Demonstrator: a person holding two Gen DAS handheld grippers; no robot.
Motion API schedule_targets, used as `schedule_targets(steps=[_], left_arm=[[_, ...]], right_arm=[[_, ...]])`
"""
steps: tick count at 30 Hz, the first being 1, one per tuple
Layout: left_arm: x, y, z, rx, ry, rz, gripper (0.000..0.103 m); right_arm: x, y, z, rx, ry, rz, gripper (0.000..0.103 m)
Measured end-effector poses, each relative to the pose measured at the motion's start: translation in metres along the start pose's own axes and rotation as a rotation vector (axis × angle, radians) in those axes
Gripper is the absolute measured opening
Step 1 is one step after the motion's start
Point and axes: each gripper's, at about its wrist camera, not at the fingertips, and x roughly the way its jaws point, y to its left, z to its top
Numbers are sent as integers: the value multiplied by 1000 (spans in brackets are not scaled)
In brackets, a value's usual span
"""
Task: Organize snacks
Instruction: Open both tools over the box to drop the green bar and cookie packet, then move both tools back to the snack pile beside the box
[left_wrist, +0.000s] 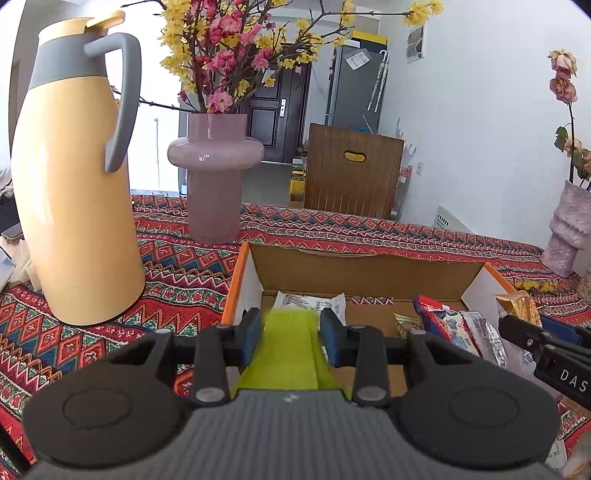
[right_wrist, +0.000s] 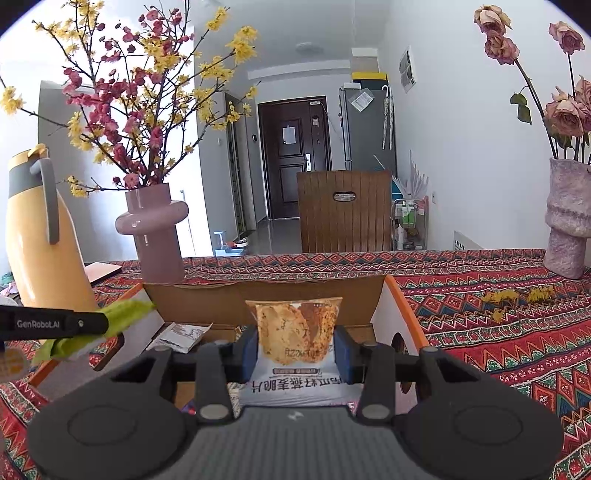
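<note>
- Step in hand (my read): both hands carrying snack packets over the open brown cardboard box w/ orange edges (left_wrist: 369, 266), abt to drop them in.
- Left gripper (left_wrist: 291, 325): jaws narrow, blue pads either side of a lime-green snack packet (left_wrist: 284, 354); looks gripped, tho packet edge is blurred, so pad contact not 100% sure.
- Right gripper (right_wrist: 295, 345): jaws narrow, closed on a white snack packet w/ crisp-chip picture (right_wrist: 297, 332), held upright over the box's near right part.
- Green packet hangs over the box's near left side.
- Already in box: white printed sachet (left_wrist: 314, 302) on the floor at far left, red-blue-white wrapped packets (left_wrist: 454, 328) at right.
- Box sits on red patterned tablecloth (left_wrist: 177, 266); yellow jug w/ grey handle (left_wrist: 77, 192) & pink glass vase (left_wrist: 214, 177) stand beyond, left.
- Next move needs: lower each packet to bare box floor, then open jaws; keep the two grippers apart, since they're close.
</note>
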Motion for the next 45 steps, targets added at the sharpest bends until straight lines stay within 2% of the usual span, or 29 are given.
schedule_targets(steps=[1,2,3,4,5,6,7,9,26,35,45], left_arm=[[-1,-1,-1,1,-7,-3,49],[-3,0,-1,-1,-15,-2,56],[-6,-1,-2,-1,-29,3,66],[-8,-1,-1,1,-42,5,75],[-10,-1,-1,-3,-51,5,81],[-12,0,-1,-9,-59,6,95],[-15,0,-1,-16,-73,13,103],[-21,1,0,-20,-93,17,103],[-42,-5,6,-25,-139,33,103],[-82,-9,8,-10,-170,25,103],[-133,-6,-14,9,-172,21,103]], right_arm=[[-1,0,0,1,-1,-6,45],[0,0,0,6,2,-10,51],[-1,-1,0,11,2,-16,62],[-3,-2,-1,16,-1,-21,67],[-4,-4,-1,21,-5,-27,79],[-6,-5,-1,28,-9,-30,90],[-8,-6,0,32,-14,-29,94],[-11,-7,0,39,-24,-31,103],[-26,-5,6,34,-56,-26,103],[-63,3,13,9,-100,-14,103],[-108,10,-7,8,-81,10,103]])
